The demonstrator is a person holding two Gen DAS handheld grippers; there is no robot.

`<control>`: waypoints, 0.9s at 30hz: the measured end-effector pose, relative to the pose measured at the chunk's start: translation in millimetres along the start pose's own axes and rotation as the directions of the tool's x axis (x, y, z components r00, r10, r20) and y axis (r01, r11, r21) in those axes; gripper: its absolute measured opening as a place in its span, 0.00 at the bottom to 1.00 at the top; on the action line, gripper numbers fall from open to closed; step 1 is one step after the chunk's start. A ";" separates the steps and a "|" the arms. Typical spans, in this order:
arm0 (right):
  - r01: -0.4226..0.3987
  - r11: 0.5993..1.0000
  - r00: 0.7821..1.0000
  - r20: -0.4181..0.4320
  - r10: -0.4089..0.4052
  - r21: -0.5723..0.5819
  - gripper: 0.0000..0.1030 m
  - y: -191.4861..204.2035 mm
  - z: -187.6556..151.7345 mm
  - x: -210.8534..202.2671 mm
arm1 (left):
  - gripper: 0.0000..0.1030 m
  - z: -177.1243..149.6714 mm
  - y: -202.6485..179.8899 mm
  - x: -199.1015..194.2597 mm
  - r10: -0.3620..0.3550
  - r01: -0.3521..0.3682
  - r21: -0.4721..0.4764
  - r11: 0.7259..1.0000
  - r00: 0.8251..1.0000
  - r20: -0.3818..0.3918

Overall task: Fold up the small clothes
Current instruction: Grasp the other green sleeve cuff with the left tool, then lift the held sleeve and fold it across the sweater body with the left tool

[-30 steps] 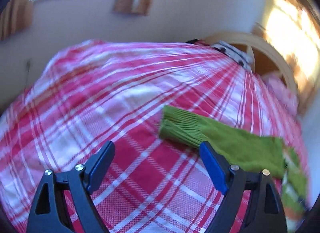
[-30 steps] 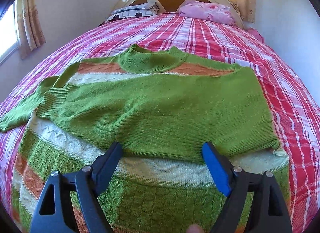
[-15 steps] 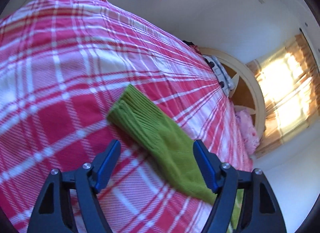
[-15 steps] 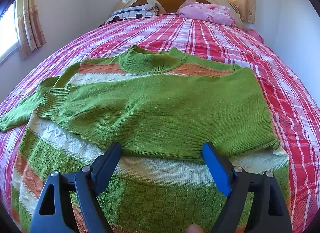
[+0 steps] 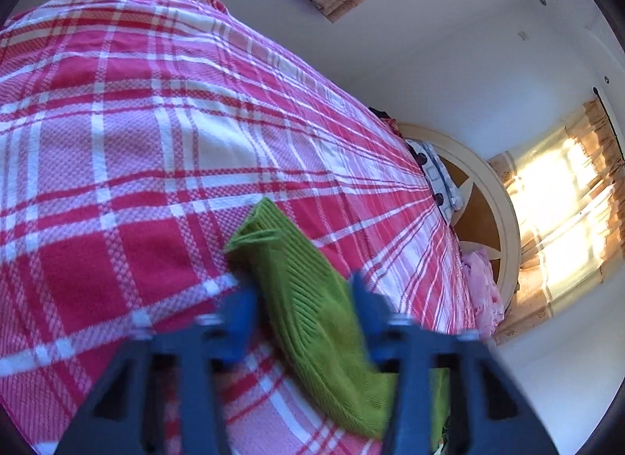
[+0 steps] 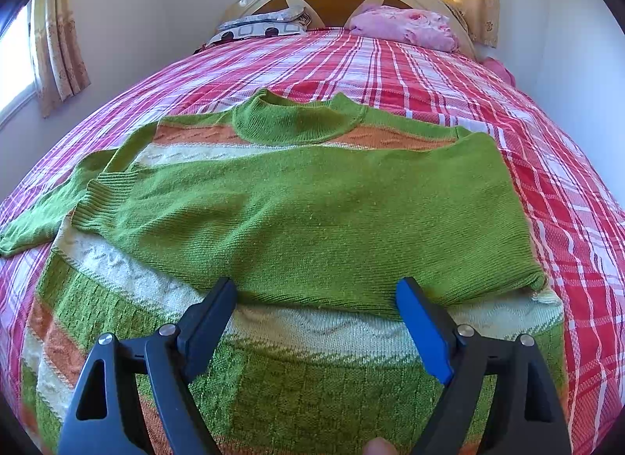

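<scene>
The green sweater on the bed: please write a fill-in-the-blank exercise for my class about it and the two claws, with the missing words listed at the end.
1. The sweater lies on a red and white ____ bedspread.
2. The left claw, whose jaws have just been closing, has the sweater's ribbed ____ between its blue pads.
3. The right claw hangs over the sweater's body with its jaws ____.
4. The sleeve folded across the sweater's front is plain ____.

Missing words: checked; sleeve; open; green

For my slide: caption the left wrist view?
Left gripper closing its jaws around green sweater sleeve on plaid bedspread.
</scene>
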State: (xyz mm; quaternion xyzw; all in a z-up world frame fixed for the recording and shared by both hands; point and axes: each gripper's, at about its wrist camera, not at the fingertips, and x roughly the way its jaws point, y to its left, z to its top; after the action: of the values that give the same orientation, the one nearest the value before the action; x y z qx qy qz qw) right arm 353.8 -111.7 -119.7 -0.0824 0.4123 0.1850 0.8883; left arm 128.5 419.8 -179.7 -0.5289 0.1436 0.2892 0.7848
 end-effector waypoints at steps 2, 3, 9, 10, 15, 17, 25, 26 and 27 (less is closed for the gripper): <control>0.001 1.000 1.000 0.000 -0.001 0.000 0.82 -0.1 -0.1 0.1 | 0.08 3.0 4.9 2.1 0.010 -0.010 -0.003 1.000 1.000 -0.010; 0.001 1.000 1.000 0.000 -0.001 0.001 0.82 -0.1 -0.2 0.1 | 0.08 3.5 6.1 0.7 0.000 0.000 -0.006 1.000 1.000 -0.007; 0.002 1.000 1.000 0.000 -0.002 0.000 0.82 0.1 -0.4 0.1 | 0.07 6.4 -2.6 -9.1 -0.056 0.057 0.029 0.998 0.998 -0.020; 0.002 1.000 1.000 0.000 -0.002 0.000 0.82 0.3 -0.3 0.1 | 0.07 7.1 -6.9 -11.1 -0.062 0.063 0.045 0.997 0.998 -0.015; 0.002 1.000 1.000 0.000 -0.002 0.000 0.82 0.1 -0.5 0.1 | 0.07 7.0 -35.9 -20.2 -0.132 0.132 0.102 0.986 0.991 -0.013; -0.013 1.000 1.000 0.012 0.013 0.015 0.82 -1.9 -0.2 -3.0 | 0.07 3.4 -55.4 -25.5 -0.175 0.177 0.137 0.975 0.984 -0.022; -0.162 0.968 0.985 0.096 0.146 0.193 0.82 -43.2 -0.7 -48.5 | 0.06 -13.4 -136.1 -39.7 -0.311 0.323 0.246 0.914 0.946 -0.087; -0.166 0.967 0.983 0.105 0.148 0.195 0.82 -47.9 -2.9 -55.1 | 0.05 -16.1 -146.3 -39.9 -0.325 0.339 0.257 0.905 0.941 -0.096; -0.161 0.968 0.983 0.117 0.140 0.192 0.82 -52.4 -5.7 -62.8 | 0.05 -18.5 -155.9 -39.1 -0.333 0.349 0.270 0.897 0.937 -0.103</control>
State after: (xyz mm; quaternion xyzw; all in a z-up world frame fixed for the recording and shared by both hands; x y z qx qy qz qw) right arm 333.5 -177.9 -75.8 0.0490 0.3879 0.2133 0.8953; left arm 193.5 348.5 -49.9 -0.4355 0.1101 0.1091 0.8868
